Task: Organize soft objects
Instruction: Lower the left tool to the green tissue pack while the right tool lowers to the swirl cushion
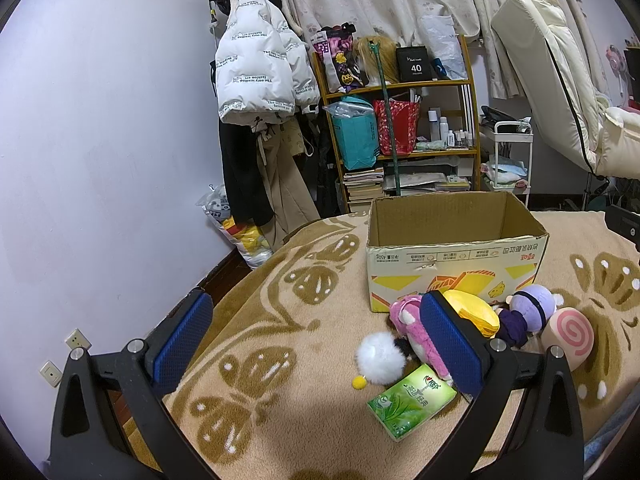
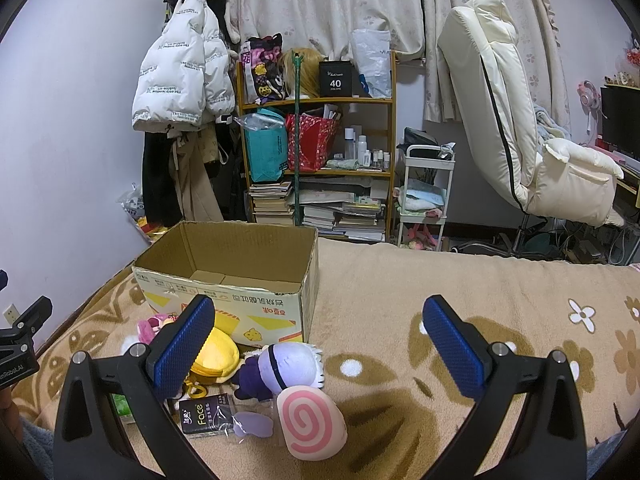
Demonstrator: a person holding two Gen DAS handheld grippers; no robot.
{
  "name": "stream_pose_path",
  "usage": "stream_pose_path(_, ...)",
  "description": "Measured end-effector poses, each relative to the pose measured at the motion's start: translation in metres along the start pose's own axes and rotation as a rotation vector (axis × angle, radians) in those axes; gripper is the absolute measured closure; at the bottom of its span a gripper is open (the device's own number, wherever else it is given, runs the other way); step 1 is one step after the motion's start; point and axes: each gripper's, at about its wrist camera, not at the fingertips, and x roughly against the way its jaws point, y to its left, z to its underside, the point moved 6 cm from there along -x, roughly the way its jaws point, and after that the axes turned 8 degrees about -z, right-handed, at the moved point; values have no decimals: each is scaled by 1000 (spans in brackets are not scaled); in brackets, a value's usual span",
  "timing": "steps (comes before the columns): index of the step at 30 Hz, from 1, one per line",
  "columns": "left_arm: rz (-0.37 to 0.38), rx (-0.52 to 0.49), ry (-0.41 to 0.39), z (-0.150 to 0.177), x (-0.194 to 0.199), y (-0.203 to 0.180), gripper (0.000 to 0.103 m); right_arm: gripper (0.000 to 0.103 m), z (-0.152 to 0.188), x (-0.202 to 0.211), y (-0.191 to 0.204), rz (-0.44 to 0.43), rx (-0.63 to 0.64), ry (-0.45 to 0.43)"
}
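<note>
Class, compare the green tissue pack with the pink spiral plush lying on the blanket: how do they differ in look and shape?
The green tissue pack is flat and rectangular with printed leaves; the pink spiral plush is rounded, its face marked by a pink swirl. The pack looks glossy and wrapped, the plush matte and fuzzy. Both lie on the blanket outside the cardboard box, untouched by either gripper.

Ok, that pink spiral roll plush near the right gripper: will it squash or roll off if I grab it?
The pink spiral plush looks stuffed and soft, so it will probably squash between the pads and weigh little. Its rounded body could roll if nudged, though the fuzzy blanket should damp that. The right gripper looks open wide enough to straddle it.
</note>
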Motion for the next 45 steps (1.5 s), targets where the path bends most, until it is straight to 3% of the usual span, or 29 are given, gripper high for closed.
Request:
stream_pose_path(10,1,-5,8,1,-1,-1,1,0,-5,0,4,2,-1,4)
stream_pose_path(17,7,-42,91,20,-19,-8,1,0,9,-8,-9,8,-4,55)
stream_pose_path(30,91,-104,238,38,-38,-31,1,0,30,-36,-13,-12,-29,242)
stream_pose_path(35,172,-111,336,50,-49,-44,1,0,37,-50,-13,-18,-34,324)
stream_pose_path(45,204,-161,456,75,-74,-65,1,0,64,-84,-15,-43,-45,511)
